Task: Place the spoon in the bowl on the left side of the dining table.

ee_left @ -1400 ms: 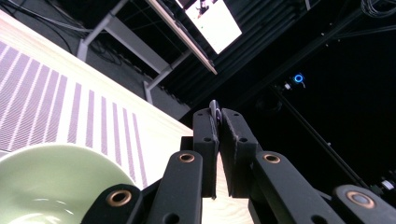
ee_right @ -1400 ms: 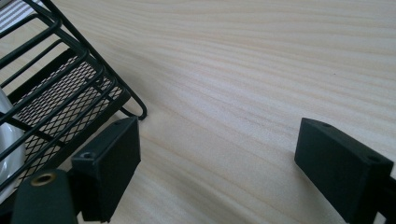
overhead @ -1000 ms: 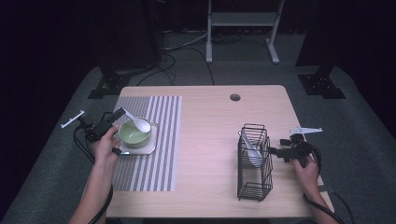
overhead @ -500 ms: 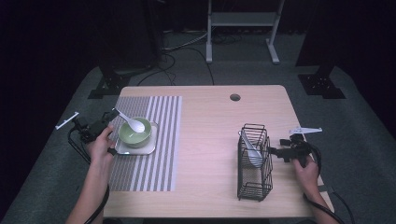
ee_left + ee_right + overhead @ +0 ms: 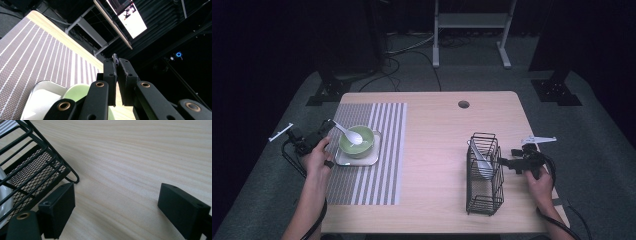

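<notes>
White plastic spoon [image 5: 348,134], the piece I am working with, lies with its bowl in the pale green round bowl [image 5: 357,142] and its handle slanting up and out over the bowl's left rim into my left tongs [image 5: 330,124]. In the left gripper view those tongs [image 5: 116,65] are clenched on the handle, whose thin edge [image 5: 114,59] pokes up between the two pads.

Working from the biggest piece down: the light wooden tabletop [image 5: 437,145] carries everything. On its left part lies the grey placemat with white stripes [image 5: 382,150], running from the far side almost to the near edge. On the right part stands the black wire cutlery basket with a mesh floor [image 5: 484,172], upright, and inside its far compartment I see a second white spoon [image 5: 480,160] leaning on the wires. On the placemat's left half sits the small white rectangular tray [image 5: 372,159], and the green bowl rests on it, covering most of it.

My right tongs [image 5: 508,162] sit just beside the basket's right wall, pointed at it. In the right gripper view they [image 5: 117,205] are released, pads wide apart over bare wood with nothing between them, the basket's corner foot [image 5: 72,178] just beyond the left pad.

A small round hole [image 5: 463,104] marks the tabletop's far edge, well apart from both containers. Nothing stands between bowl and basket.
</notes>
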